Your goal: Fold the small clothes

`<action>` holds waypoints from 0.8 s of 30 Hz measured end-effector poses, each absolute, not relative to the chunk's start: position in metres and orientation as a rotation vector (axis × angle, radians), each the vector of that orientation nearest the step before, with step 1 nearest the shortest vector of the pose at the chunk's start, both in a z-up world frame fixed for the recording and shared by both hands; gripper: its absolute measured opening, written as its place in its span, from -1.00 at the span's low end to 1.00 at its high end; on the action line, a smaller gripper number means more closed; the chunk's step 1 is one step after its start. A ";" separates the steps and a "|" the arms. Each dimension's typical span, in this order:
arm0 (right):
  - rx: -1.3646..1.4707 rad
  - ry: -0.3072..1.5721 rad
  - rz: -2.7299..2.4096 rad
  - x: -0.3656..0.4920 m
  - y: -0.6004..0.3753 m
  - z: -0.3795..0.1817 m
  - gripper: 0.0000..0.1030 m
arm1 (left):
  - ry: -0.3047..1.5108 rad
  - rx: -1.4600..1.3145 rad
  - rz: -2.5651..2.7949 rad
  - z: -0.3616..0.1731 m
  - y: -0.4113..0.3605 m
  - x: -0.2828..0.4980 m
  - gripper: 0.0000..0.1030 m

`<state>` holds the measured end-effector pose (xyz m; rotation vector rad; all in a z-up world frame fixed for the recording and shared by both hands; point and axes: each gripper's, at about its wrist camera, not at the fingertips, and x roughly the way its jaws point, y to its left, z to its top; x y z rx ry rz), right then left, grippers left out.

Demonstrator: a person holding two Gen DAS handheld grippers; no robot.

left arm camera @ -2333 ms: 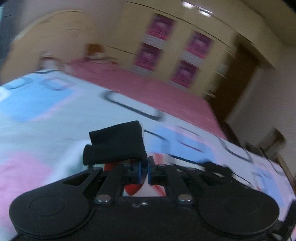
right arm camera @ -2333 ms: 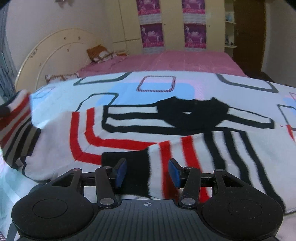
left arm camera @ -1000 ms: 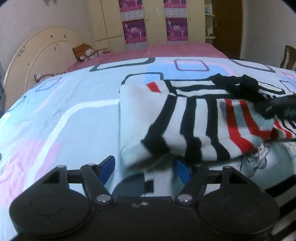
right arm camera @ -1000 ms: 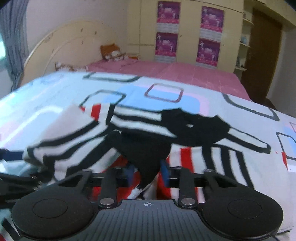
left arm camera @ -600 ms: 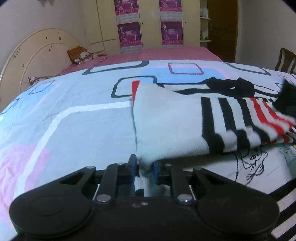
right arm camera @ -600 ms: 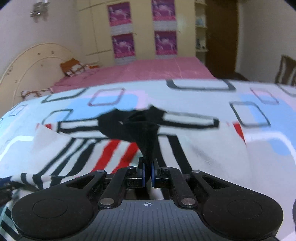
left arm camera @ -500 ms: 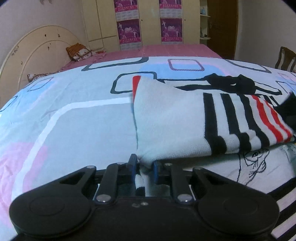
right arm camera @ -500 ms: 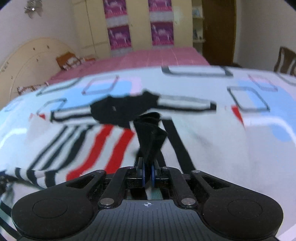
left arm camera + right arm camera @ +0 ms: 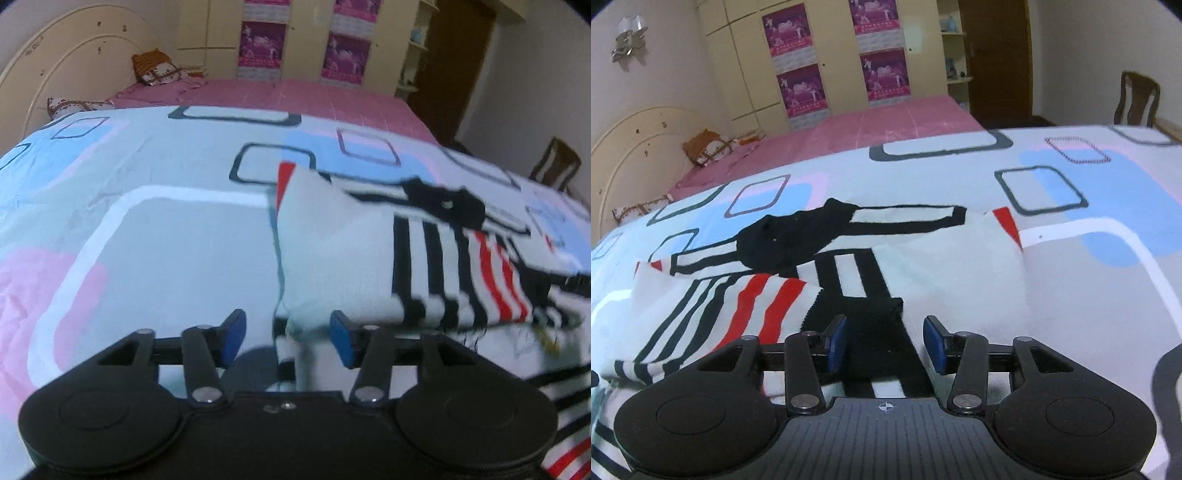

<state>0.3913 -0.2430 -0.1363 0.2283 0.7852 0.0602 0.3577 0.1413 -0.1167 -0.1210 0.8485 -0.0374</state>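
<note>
garment: small striped sweater (image 9: 369, 258) – white with black and red bands, black collar – lies on the bed's patterned quilt (image 9: 147, 229), both sides folded in toward the middle.

left tongs (image 9: 284, 336): jaws are opening, blue pads clear of the cloth; the folded white edge sits between them but nothing pinches it.

right tongs (image 9: 884, 345): also opening. The black cuff (image 9: 871, 314) lies flat on the sweater between the pads, not gripped.

what just changed: half a second back both tongs were clamped – left on the folded side edge, right on the black cuff it had carried across. Now both have let go and the cloth is down on the garment.

vs a second ago: the left flap was bunched and rumpled with the stripes on top; now it's a smoother white panel. The right sleeve was up in the air, now it's laid across the body.

what it means: looks like the side folds are done. My guess is what's left is bringing the hem up toward the collar.

background: pink bedspread (image 9: 886, 122), wardrobe with posters (image 9: 798, 85), chair (image 9: 1137, 99) off to the right.
</note>
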 end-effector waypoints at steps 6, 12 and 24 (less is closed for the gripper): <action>0.305 0.840 0.081 0.408 -0.240 -0.153 -0.13 | 0.863 -0.163 -0.026 -0.121 0.132 0.407 0.04; 0.224 0.809 0.109 0.408 -0.226 -0.146 -0.63 | 0.877 -0.191 0.021 -0.146 0.129 0.461 0.00; 0.043 0.802 0.085 0.421 -0.218 -0.165 -0.77 | 0.819 -0.194 0.128 -0.160 0.137 0.494 -0.49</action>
